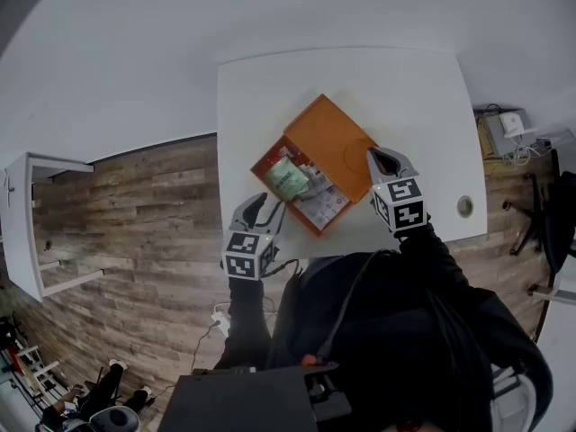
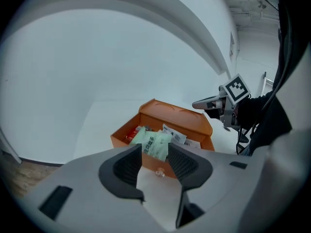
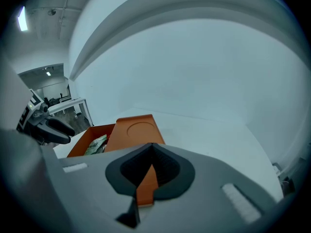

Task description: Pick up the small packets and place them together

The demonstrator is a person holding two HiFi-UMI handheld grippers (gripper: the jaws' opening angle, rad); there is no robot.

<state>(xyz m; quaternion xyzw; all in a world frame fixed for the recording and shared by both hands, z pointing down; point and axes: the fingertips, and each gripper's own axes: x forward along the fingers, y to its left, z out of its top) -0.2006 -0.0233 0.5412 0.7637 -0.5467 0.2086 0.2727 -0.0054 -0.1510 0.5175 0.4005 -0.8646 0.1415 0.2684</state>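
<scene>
dark sleeves (image 1: 423,331) fill the bottom of the head view, both arms stretched forward over the near edge of the white counter (image 1: 270,97).

left arm: reaches out low and to the left. the left hand-held gripper (image 1: 270,203) points up and to the right at the near-left wall of the orange box (image 1: 258,165), its marker cube facing up. its own view shows it released, jaws apart with clear space between the pads and nothing pressed. the tips stop just short of the box wall (image 2: 124,136).

right arm: extended further, sleeve crossing the counter edge. the right hand-held gripper (image 1: 382,157) sits at the right corner of the open lid (image 1: 337,138). its view shows it clenched on the lid's edge, a strip of orange pinched between the nearly closed jaws (image 3: 151,147).

task things: the green packet (image 1: 288,180) lies inside the box, on top of the pile and tilted, seen straight ahead past the left jaws (image 2: 154,142). white packets (image 1: 324,201) lie beside and under it in the same box. the box sits near the middle of the counter, lid folded back on its far side.
</scene>
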